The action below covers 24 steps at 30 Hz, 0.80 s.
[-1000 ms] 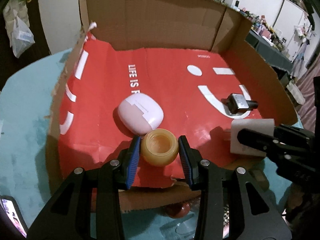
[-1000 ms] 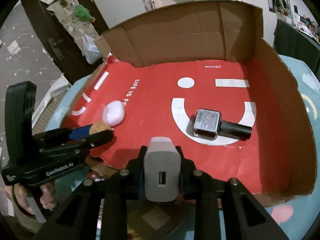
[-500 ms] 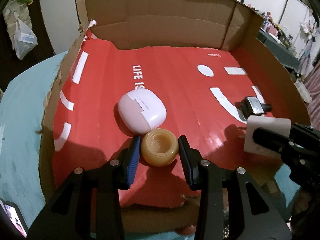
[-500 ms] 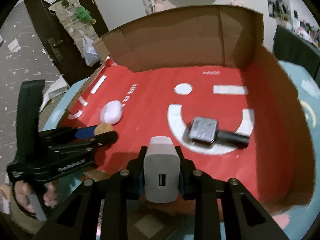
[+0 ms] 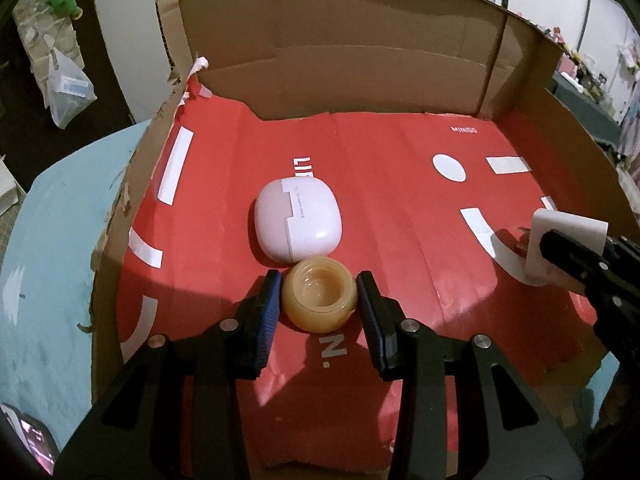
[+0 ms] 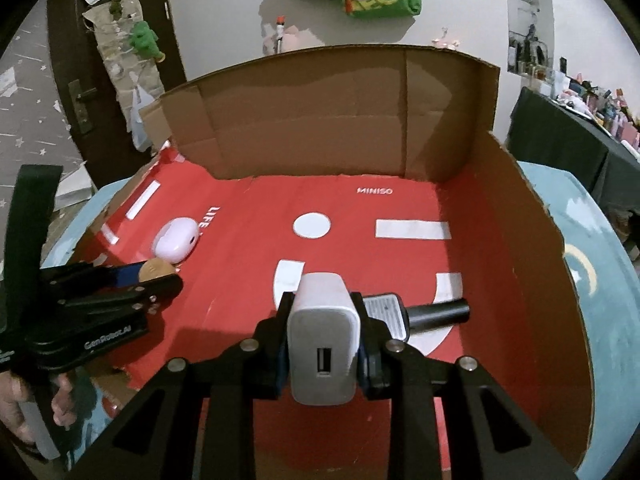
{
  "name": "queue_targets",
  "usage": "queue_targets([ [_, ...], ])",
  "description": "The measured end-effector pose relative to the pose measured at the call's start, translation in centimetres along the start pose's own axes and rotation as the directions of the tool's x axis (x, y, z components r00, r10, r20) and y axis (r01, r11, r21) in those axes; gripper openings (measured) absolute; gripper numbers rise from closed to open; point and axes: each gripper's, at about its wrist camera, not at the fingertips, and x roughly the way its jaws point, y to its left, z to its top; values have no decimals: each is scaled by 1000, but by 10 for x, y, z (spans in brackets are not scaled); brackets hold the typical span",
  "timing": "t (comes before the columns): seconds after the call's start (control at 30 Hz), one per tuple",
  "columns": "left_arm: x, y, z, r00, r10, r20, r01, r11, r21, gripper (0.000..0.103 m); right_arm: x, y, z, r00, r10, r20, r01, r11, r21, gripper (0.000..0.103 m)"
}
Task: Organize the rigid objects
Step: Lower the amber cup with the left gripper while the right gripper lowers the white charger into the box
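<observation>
My left gripper (image 5: 319, 286) is shut on a small amber jar (image 5: 319, 300), held just in front of a pink-white earbud case (image 5: 299, 220) that lies on the red floor of the cardboard box (image 5: 340, 80). The jar looks close to or touching the case. In the right wrist view my right gripper (image 6: 323, 312) is shut on a white USB charger (image 6: 322, 340), over the box's near right part. Behind the charger lies a black gadget with a handle (image 6: 424, 314), partly hidden. The left gripper (image 6: 148, 280) and earbud case (image 6: 176, 240) show at left there.
The box (image 6: 520, 280) has tall cardboard walls at the back and right, a low torn left edge. It rests on a light blue surface (image 5: 52, 240). A person's hand (image 6: 16, 412) holds the left gripper. A phone corner (image 5: 28, 436) lies at lower left.
My left gripper carried the jar forward and down into the box, up to the earbud case. The right gripper tilted, with the charger now covering part of the black gadget.
</observation>
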Motion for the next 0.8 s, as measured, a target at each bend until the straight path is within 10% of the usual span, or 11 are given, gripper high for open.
queue_targets([
  [0.8, -2, 0, 1, 1000, 7, 5, -7, 1000, -2, 37, -10, -7, -14, 997, 67, -25, -65, 995, 74, 28],
])
